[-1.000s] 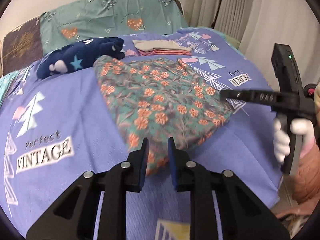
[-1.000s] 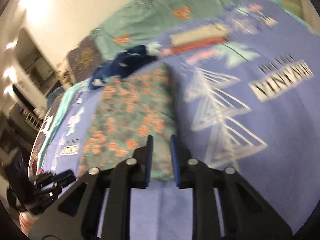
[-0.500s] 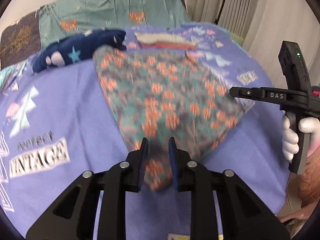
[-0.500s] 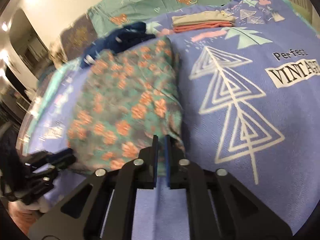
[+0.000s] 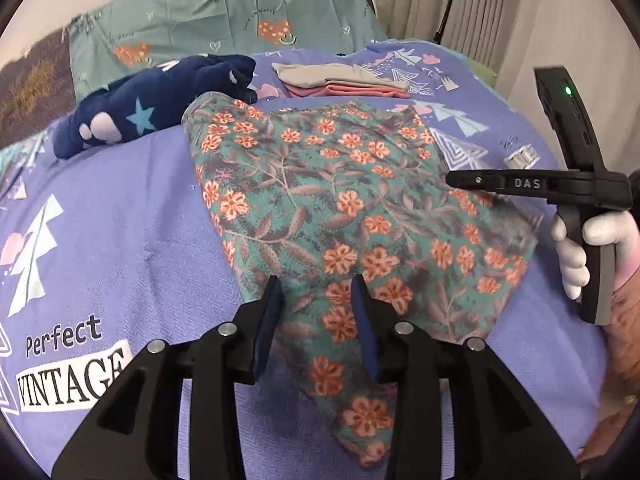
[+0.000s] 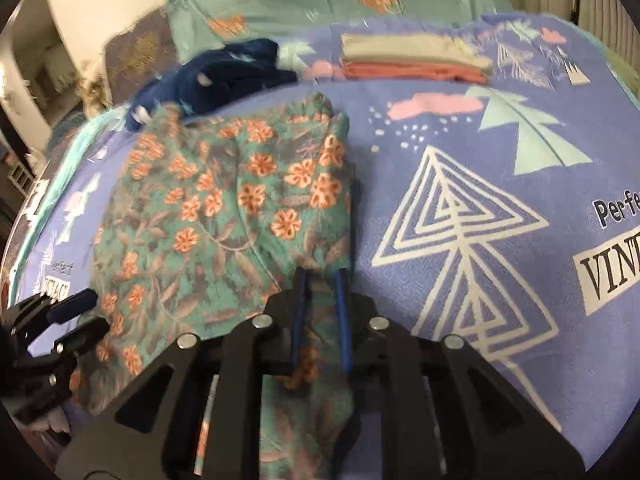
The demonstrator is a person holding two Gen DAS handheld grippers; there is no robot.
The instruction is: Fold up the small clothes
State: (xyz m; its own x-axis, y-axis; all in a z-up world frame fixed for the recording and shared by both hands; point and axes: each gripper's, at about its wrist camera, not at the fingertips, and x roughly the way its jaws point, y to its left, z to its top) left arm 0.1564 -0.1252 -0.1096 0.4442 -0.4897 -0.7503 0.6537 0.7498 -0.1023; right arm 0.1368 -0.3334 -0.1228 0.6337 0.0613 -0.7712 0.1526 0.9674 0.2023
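- Right now your left gripper (image 5: pixel 316 296) stands with its blue pads well apart, straddling the near part of the floral garment (image 5: pixel 344 216) with nothing pinched between them.
- Your right gripper (image 6: pixel 320 300) has its pads only a narrow gap apart, and floral cloth runs between them; you can't tell from this blurred view whether it is truly clamped.
- Seen from the left wrist, that right gripper sits at the garment's right edge, held in your white-gloved right hand (image 5: pixel 580 248), a green light showing on its handle.
- The floral garment lies spread on the purple bedspread (image 5: pixel 120 208), narrowing to a point toward the left gripper, its right side bunched into a fold in the right wrist view.
- Beyond it, a navy star-print garment (image 5: pixel 156 108) lies crumpled, touching the floral piece's far left corner.
- Further back, a folded stack (image 5: pixel 340 80), beige over pink, rests on the bedspread, near the teal pillow (image 5: pixel 224 20).
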